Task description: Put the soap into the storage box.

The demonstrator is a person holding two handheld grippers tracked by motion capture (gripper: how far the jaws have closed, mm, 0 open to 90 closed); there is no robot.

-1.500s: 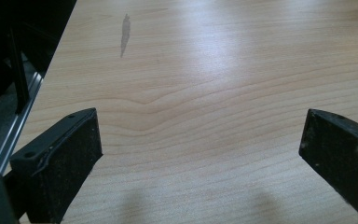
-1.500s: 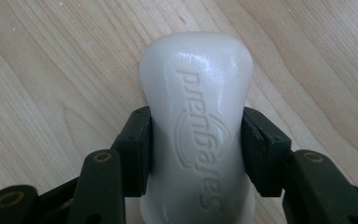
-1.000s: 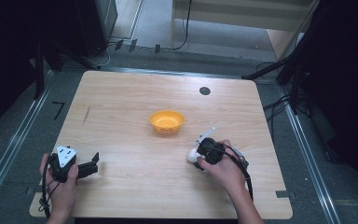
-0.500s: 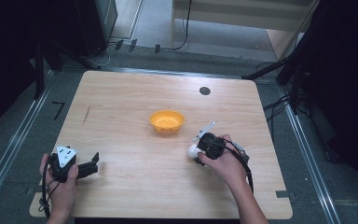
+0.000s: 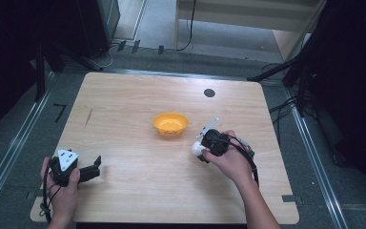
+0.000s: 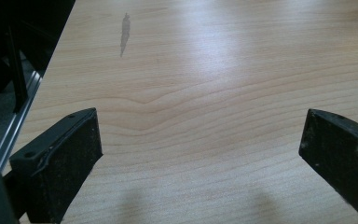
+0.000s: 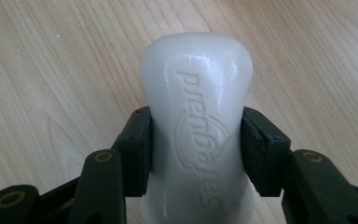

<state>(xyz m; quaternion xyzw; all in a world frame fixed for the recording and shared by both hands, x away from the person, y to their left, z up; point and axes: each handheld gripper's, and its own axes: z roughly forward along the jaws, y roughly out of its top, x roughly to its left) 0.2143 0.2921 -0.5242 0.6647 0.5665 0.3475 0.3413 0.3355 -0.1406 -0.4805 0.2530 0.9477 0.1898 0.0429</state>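
Note:
A white bar of soap (image 7: 196,93) with embossed lettering sits between the pads of my right gripper (image 7: 196,140), which is shut on its narrow waist. In the high view the soap (image 5: 196,148) pokes out below my right gripper (image 5: 201,150), just right of and nearer than an orange bowl (image 5: 170,123) at the table's middle. Whether the soap touches the wood I cannot tell. My left gripper (image 5: 95,167) rests at the near left of the table. Its jaws stand wide open over bare wood, with nothing between them at the left gripper (image 6: 200,149).
The light wooden table (image 5: 124,105) has a dark smear (image 6: 124,32) at its left and a round black hole (image 5: 209,93) at the far side. A metal rail (image 6: 14,126) runs along the left edge. Dark stands and cables surround the table.
My right gripper, with the soap in it, has shifted slightly away from the person, toward the bowl. The left gripper has stayed put.

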